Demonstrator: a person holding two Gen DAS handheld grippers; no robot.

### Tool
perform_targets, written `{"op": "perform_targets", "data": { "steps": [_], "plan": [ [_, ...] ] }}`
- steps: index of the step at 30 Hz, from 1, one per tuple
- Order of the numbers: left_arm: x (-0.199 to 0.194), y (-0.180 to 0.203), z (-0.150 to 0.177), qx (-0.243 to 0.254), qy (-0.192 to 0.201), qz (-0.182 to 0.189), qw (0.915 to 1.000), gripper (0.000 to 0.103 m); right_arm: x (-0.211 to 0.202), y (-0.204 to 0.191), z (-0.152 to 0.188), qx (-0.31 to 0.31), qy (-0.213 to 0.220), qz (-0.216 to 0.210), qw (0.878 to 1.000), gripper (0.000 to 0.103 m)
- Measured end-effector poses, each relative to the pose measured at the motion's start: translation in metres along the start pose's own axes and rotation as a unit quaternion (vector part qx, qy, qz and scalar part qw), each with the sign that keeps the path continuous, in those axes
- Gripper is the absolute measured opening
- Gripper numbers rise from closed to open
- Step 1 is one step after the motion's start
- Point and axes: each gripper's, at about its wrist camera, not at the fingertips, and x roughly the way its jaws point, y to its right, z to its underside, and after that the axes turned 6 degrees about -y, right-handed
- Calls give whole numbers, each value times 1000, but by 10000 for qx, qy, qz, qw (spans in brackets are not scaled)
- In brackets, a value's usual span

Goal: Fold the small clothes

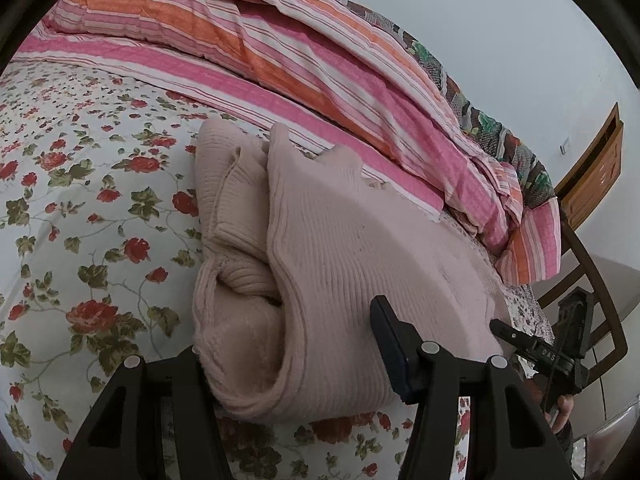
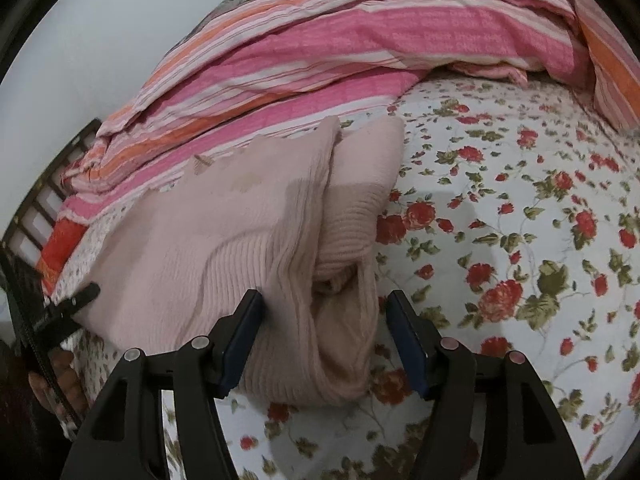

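**A:** What do we see from our left hand's camera?

**B:** Our left gripper points down at a pale pink ribbed sweater, folded into a thick bundle on a bedsheet printed with red roses. The near end of the bundle sits between the jaws. One finger shows at 5 o'clock, lying against the top layer of the knit; the other is hidden under the fold at 7 o'clock. We cannot tell whether the jaws are clamping the cloth or merely straddling it.

**A:** And from our right hand?

**B:** Our right gripper faces the same sweater from the other side. Its jaws stand apart, and the rolled edge of the bundle fills the gap. The finger at 7 o'clock touches the knit; the one at 5 o'clock looks just clear of it.

**A:** What surrounds the sweater?

**B:** A pink, orange and white striped blanket is heaped across the bed from 10 to 3 o'clock, just behind the bundle. In the left view the right gripper appears at 4 o'clock; in the right view the left gripper appears at 8 o'clock, with a hand below it.

**A:** Any boxes or baskets?

**B:** We see nothing of that kind.
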Motion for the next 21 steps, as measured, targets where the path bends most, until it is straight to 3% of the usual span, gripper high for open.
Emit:
{"op": "perform_targets", "data": {
  "steps": [13, 21],
  "plan": [
    [-7, -1, 2, -81, 1, 3, 10000, 53, -4, 5, 4, 168, -261, -407, 9987, 56],
    [-8, 1, 4, -109, 44, -96, 9999, 53, -9, 12, 7, 344, -250, -509, 9978, 43]
  ]
}}
